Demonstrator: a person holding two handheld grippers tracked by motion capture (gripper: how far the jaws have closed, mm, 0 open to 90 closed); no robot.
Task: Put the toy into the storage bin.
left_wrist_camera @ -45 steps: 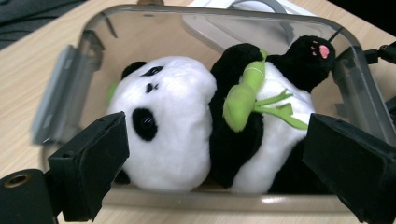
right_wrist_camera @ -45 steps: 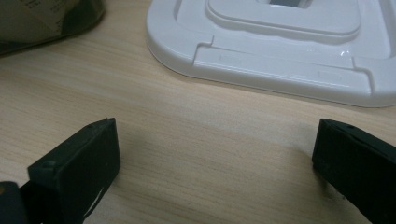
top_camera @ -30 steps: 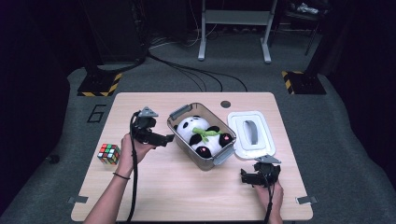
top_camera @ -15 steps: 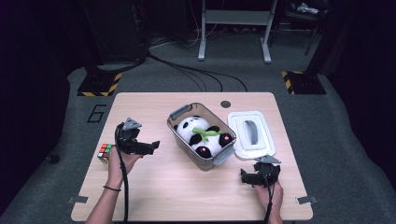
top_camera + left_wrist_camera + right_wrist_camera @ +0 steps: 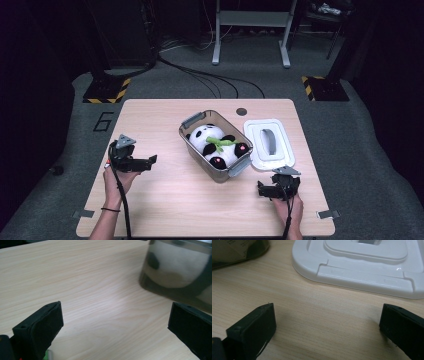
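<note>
Left gripper [image 5: 150,161] has drawn back from the bin's left end toward the near left of the surface [image 5: 165,215] since the earlier frames, and now covers the spot where the puzzle cube lay; right gripper [image 5: 261,190] unchanged at near right.

Clear bin [image 5: 200,160] sits mid-surface, slightly turned; plush panda [image 5: 216,145] lies inside it, with a green leaf across its chest; white lid [image 5: 269,143] lies flat just right of the bin, not touching it so far as can be told.

Left gripper: jaws wide, nothing between them; in the left gripper view the bin wall [image 5: 175,272] shows at far right, apart from the jaws. Right gripper: jaws wide, empty; in the right gripper view the lid's near edge [image 5: 362,277] lies just ahead of the jaws, near but apart.

Judgement: panda is stowed; step in hand looks like closing the bin. Next move likely calls for the right gripper to go forward to the lid, take it by the near edge or the centre handle, lift, carry left over the bin and seat it square; left gripper could steady the bin's left end.
</note>
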